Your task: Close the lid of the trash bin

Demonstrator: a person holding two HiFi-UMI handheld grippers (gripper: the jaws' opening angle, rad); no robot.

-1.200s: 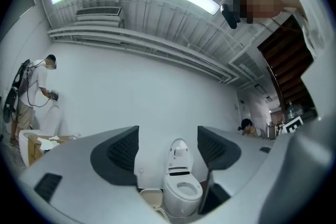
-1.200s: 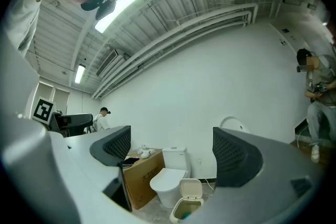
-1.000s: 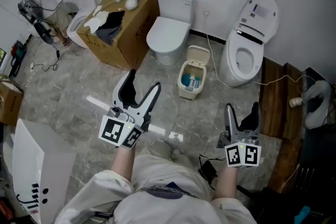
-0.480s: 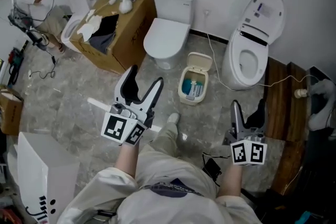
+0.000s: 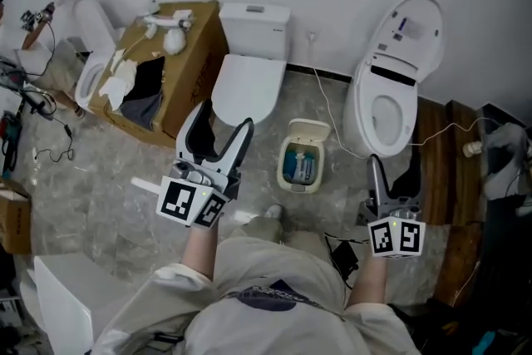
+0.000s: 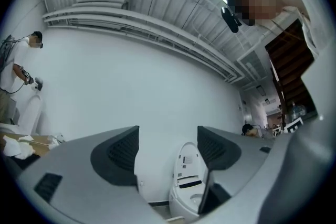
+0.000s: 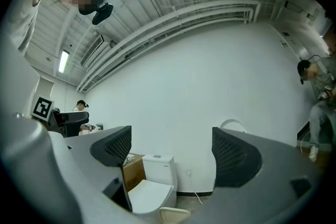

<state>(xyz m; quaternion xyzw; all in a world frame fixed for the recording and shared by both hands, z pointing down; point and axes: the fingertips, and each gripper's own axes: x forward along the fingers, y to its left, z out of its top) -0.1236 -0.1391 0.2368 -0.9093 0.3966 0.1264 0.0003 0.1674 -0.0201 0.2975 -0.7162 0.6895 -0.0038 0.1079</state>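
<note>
In the head view a small cream trash bin (image 5: 299, 162) stands on the stone floor between two toilets. Its lid (image 5: 307, 129) is tipped up and back, and blue and white rubbish shows inside. My left gripper (image 5: 221, 129) is open and held in the air to the left of the bin, apart from it. My right gripper (image 5: 392, 172) is open to the right of the bin, in front of the open toilet. Neither holds anything. The left gripper (image 6: 168, 149) view shows empty open jaws. In the right gripper (image 7: 170, 157) view the cream lid (image 7: 173, 214) peeks in at the bottom edge.
A white toilet with its lid down (image 5: 245, 83) stands left of the bin and one with its seat up (image 5: 391, 96) stands right. A cardboard box (image 5: 158, 71) of rags sits further left. Dark wooden boards (image 5: 436, 170) and a cable (image 5: 332, 112) lie at right. The person's knee (image 5: 274, 241) is below the bin.
The person has stepped forward, so the bin and toilets sit nearer between the grippers. Both grippers stay open and empty. The bin lid is still up.
</note>
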